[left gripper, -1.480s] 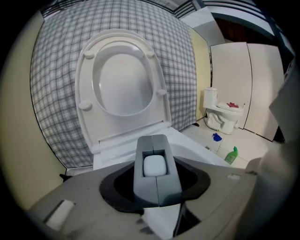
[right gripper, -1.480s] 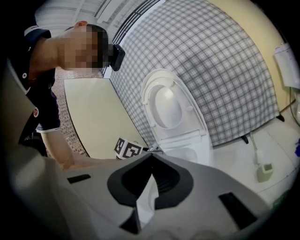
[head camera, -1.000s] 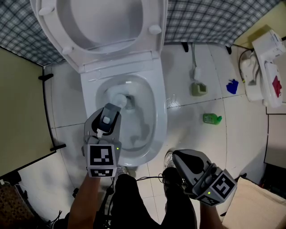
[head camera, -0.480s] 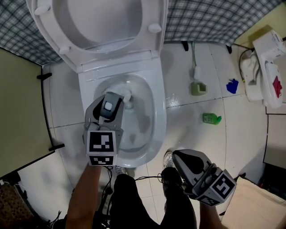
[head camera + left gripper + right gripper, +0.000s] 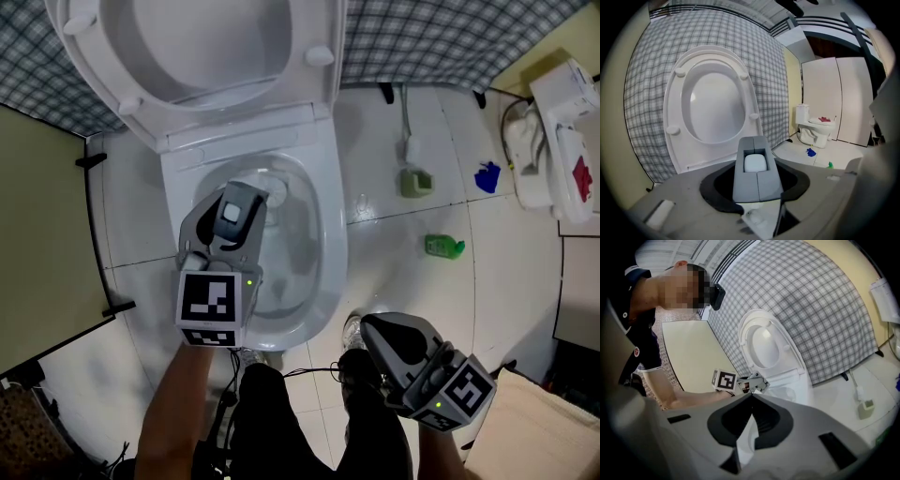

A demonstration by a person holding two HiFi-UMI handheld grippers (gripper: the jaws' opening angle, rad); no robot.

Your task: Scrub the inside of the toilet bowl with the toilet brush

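The white toilet bowl (image 5: 309, 253) stands open, its seat and lid (image 5: 197, 47) raised against the checked wall. My left gripper (image 5: 223, 246) hangs over the bowl's left half, shut on the grey handle of the toilet brush (image 5: 232, 210), which points down into the bowl. The gripper hides the brush head. In the left gripper view the handle's top with its white cap (image 5: 755, 163) stands between the jaws of the left gripper (image 5: 757, 190), with the raised seat (image 5: 712, 108) beyond. My right gripper (image 5: 394, 349) is shut and empty, held low by the person's legs; its tips (image 5: 753, 394) meet.
On the tiled floor to the right are a grey-green holder (image 5: 416, 182), a green bottle (image 5: 443, 247) and a blue object (image 5: 487, 178). A white fixture (image 5: 555, 141) stands at the far right. A beige partition (image 5: 47, 234) flanks the toilet on the left.
The left gripper with the brush has moved toward the back of the bowl and slightly left, covering the white brush head seen earlier. The right gripper has stayed put.
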